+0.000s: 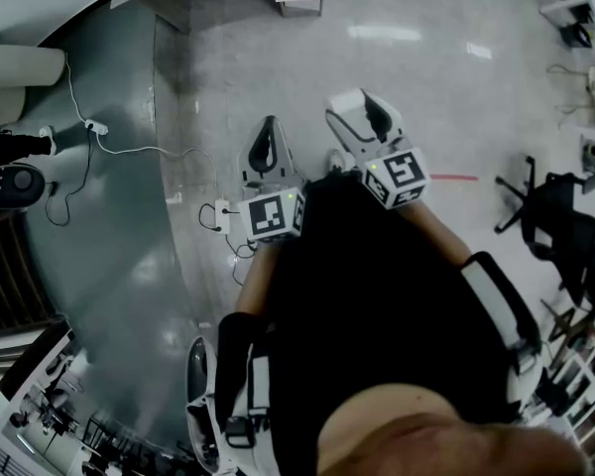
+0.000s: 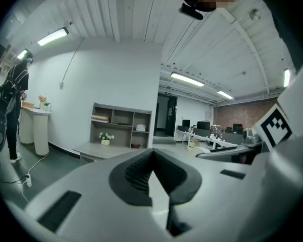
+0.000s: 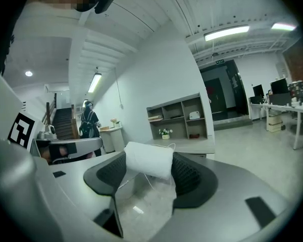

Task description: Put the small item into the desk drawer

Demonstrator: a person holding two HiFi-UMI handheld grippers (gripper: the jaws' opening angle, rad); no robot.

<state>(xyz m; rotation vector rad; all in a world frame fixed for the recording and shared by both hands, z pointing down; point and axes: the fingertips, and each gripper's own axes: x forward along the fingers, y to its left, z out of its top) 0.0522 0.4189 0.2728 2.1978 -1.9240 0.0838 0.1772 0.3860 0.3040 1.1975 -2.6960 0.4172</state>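
Right gripper view showed the white roll of thread [image 3: 147, 159] lying crosswise, clamped between the right gripper [image 3: 148, 169] pads. The desk [image 3: 188, 146] stood well ahead of it. The left gripper [image 2: 152, 174] was closed and empty.

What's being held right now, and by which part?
The right gripper pinches a small white roll by its two ends; the left gripper is shut, empty.

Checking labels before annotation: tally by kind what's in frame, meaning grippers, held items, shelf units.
Grippers: 2, left gripper and right gripper
White roll: 1, in the right gripper
Shelf unit: 1
Total: 4
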